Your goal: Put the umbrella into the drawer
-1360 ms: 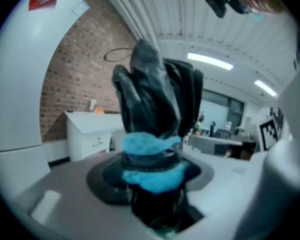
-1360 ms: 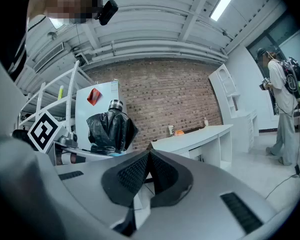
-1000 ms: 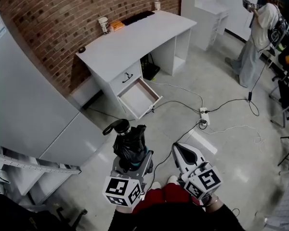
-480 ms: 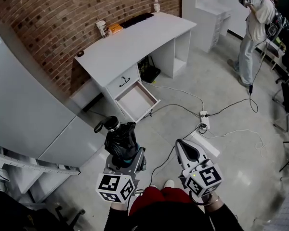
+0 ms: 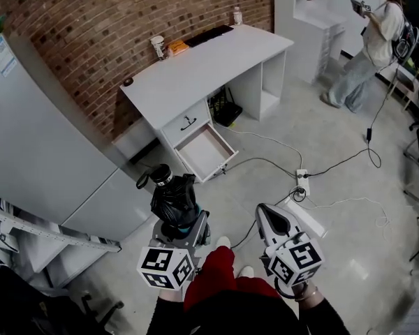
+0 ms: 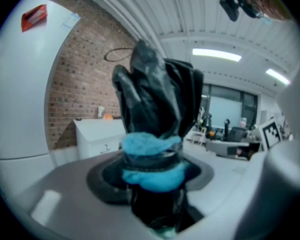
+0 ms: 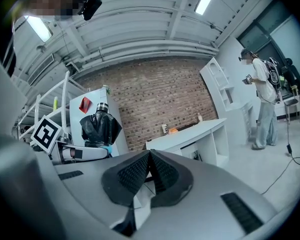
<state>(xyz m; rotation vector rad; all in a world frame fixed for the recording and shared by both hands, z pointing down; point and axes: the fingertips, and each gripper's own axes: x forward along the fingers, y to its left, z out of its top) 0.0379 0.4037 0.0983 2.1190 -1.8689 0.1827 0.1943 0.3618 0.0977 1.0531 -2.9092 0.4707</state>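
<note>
A folded black umbrella (image 5: 173, 199) with a curved handle stands upright between the jaws of my left gripper (image 5: 179, 223), which is shut on it; in the left gripper view the umbrella (image 6: 157, 104) fills the middle, with a blue band at the pads. My right gripper (image 5: 269, 219) is shut with nothing in it, to the right of the left one; its pads (image 7: 149, 171) meet. The open drawer (image 5: 207, 151) of the white desk (image 5: 202, 60) lies ahead on the floor side, some way beyond the umbrella. From the right gripper view the umbrella (image 7: 100, 126) shows at left.
A tall white cabinet (image 5: 35, 138) stands at left, a brick wall (image 5: 105, 12) behind the desk. Cables and a power strip (image 5: 302, 180) cross the floor at right. A person (image 5: 366, 47) stands at far right. Small items (image 5: 169, 46) sit on the desk's back edge.
Both grippers and the view have shifted a little; the desk and drawer now sit slightly further right in the head view. The umbrella stays held in the left gripper.
</note>
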